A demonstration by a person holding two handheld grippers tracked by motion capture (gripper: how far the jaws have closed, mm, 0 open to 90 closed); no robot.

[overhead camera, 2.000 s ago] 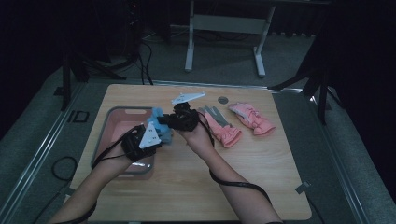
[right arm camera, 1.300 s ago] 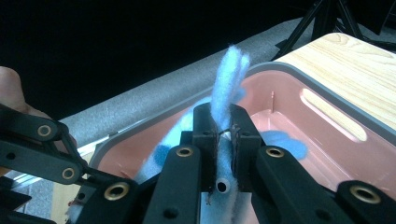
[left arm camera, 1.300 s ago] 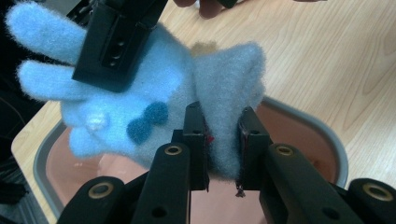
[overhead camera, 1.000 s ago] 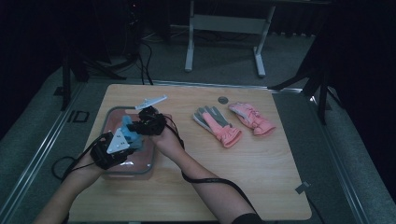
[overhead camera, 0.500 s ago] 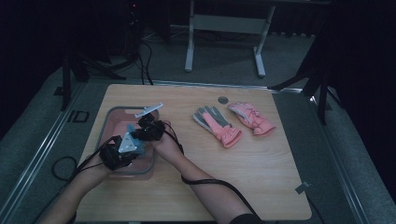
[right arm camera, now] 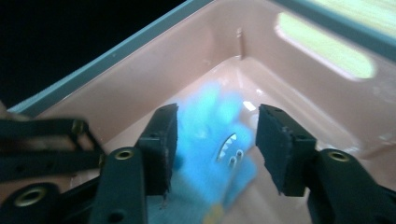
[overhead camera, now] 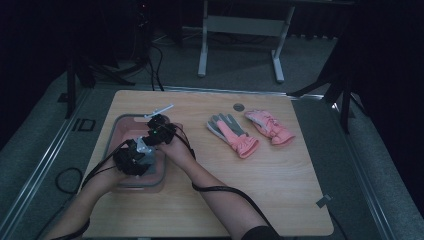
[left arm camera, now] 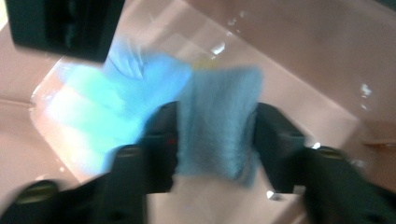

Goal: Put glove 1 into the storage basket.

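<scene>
A bright blue glove (left arm camera: 116, 102) with a grey-blue cuff (left arm camera: 217, 126) lies inside the pink bin (overhead camera: 116, 135). My left gripper (left arm camera: 217, 135) is down in the bin; its jaws have just been opening and now stand apart, with the cuff loose between them. My right gripper (right arm camera: 215, 144) has also just been opening, and the glove's fingers (right arm camera: 215, 135) lie on the bin floor beyond its spread jaws. In the high view both grippers hang close together over the bin, the left gripper (overhead camera: 131, 159) nearer me and the right gripper (overhead camera: 159, 131) farther off.
A pink glove with a grey palm (overhead camera: 235, 132) and a second pink glove (overhead camera: 270, 127) lie on the wooden table right of centre. A small dark disc (overhead camera: 239, 106) sits behind them. The bin's walls (right arm camera: 187, 51) rise close around both grippers.
Both hands have moved left from the table's middle and sunk into the bin with the blue glove. Both pairs of jaws now stand apart.
</scene>
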